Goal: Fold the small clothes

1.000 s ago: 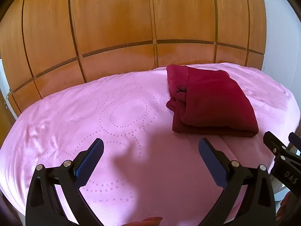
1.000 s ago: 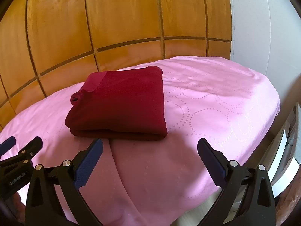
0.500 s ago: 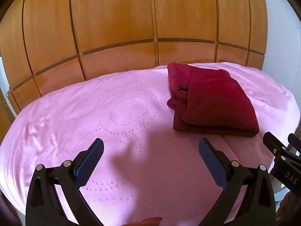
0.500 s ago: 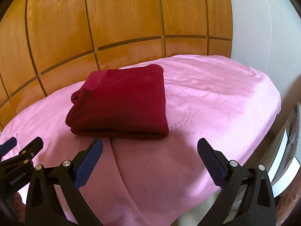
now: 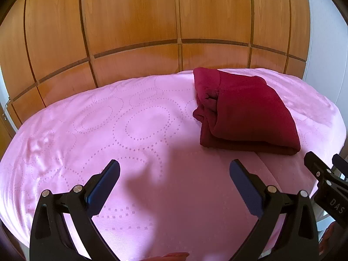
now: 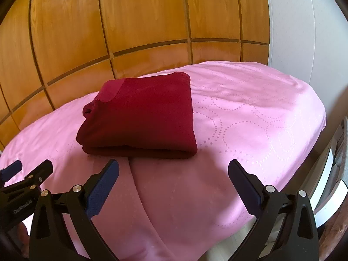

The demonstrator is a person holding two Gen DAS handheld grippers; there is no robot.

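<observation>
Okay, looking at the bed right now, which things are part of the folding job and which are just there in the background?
Part of the job:
- folded dark red garment, lying on the bedspread
- left gripper, open, empty
- right gripper, open, empty

Just there:
- pink bedspread
- wooden wardrobe doors
- white wall

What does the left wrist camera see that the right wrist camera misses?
Only the left view shows the bare left stretch of the pink bedspread and the garment's bunched open end. Only the right view shows the bed's right edge with white furniture beside it. Both show the folded red garment, the wooden wardrobe, and open tongs, left and right.
</observation>
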